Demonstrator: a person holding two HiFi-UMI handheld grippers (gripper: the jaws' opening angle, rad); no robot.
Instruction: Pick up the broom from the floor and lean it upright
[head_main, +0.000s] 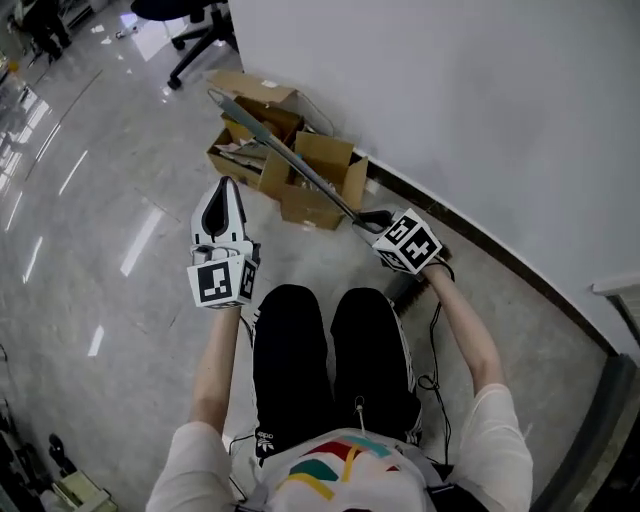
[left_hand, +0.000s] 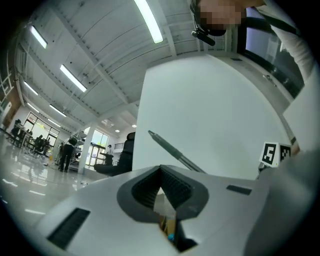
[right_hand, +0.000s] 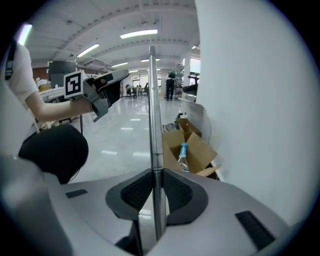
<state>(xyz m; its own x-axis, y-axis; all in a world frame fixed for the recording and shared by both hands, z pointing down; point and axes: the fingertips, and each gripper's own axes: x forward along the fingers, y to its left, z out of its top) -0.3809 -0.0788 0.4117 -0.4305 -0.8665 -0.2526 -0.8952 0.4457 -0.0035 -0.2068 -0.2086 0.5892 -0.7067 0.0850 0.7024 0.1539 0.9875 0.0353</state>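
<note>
The broom's grey metal handle (head_main: 285, 155) slants up and away from my right gripper (head_main: 368, 220), over the cardboard boxes and along the white wall. My right gripper is shut on the handle low down; in the right gripper view the handle (right_hand: 151, 100) rises straight out between the pads (right_hand: 134, 192). The dark broom head (head_main: 408, 292) shows just below my right hand, partly hidden by the marker cube. My left gripper (head_main: 224, 190) hangs to the left of the handle, apart from it, its tips together with nothing in them. In the left gripper view the handle (left_hand: 175, 152) crosses in front of the wall.
Open cardboard boxes (head_main: 300, 175) lie against the wall (head_main: 450, 100) under the handle; one holds a plastic bottle (right_hand: 183, 152). A black office chair (head_main: 195, 30) stands at the far left. A black baseboard (head_main: 520, 270) runs along the wall. The person's knees (head_main: 330, 350) are below the grippers.
</note>
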